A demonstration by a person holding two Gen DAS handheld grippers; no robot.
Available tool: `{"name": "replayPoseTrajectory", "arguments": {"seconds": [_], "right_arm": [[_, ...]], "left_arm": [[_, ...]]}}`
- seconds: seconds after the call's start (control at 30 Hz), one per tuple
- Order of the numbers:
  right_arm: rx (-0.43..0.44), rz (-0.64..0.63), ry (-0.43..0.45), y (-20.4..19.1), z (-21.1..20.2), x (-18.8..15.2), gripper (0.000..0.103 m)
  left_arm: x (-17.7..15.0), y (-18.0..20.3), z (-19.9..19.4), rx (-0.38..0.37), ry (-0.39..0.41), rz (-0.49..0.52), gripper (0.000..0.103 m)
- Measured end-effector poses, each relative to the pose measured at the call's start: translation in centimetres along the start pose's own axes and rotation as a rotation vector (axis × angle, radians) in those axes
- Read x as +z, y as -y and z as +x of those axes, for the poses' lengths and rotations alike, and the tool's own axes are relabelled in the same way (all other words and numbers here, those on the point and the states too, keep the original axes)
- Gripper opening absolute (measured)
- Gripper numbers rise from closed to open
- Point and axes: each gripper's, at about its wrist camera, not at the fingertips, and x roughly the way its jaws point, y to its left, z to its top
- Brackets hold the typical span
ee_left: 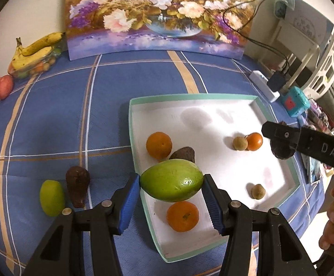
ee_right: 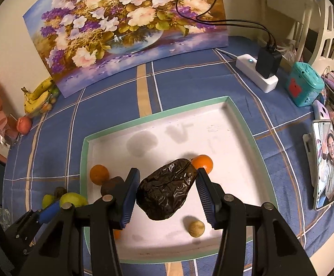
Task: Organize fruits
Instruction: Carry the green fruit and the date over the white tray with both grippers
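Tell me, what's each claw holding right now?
Left gripper clamps green mango. Right gripper clamps dark avocado. Both over white tray. Nothing blocking.

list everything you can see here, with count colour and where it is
tray: 1, white with teal rim, on blue checked cloth
oranges: 3, in tray
small tan fruits: 2, in tray
dark avocado: 1, in tray
green mango: 1, held over tray edge
dark wrinkled fruit: 1, held over tray
lime and dark avocado: left of tray
bananas: yellow, far left
flower painting: against wall
phone: right edge
left gripper: holding mango
right gripper: holding dark fruit
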Motion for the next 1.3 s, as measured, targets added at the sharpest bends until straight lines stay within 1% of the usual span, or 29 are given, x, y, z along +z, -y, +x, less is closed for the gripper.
{"name": "replayPoseTrajectory", "arguments": {"seconds": [0.43,0.77,1.1,1.3], "right_arm": [[-0.019,-0.006,-0.051,0.1,1.7,-0.4,0.052],[-0.049,-0.009,-0.104,0.3,3.2,-0.9,0.052],[-0.075,-0.028,-0.185,0.3,5.8,-1.4,0.052],[-0.092,-0.033,-0.224,0.5,7.1,-1.9,0.052]], "left_arm": [[-0.4,1.0,2.3,0.033,-0.056,0.055,0.058],[-0.5,1.6,3.7,0.048,-0.080,0.072,0.058],[-0.7,1.9,5.2,0.066,-0.113,0.081,0.058],[-0.6,2.2,5.3,0.071,-0.110,0.087,0.058]]}}
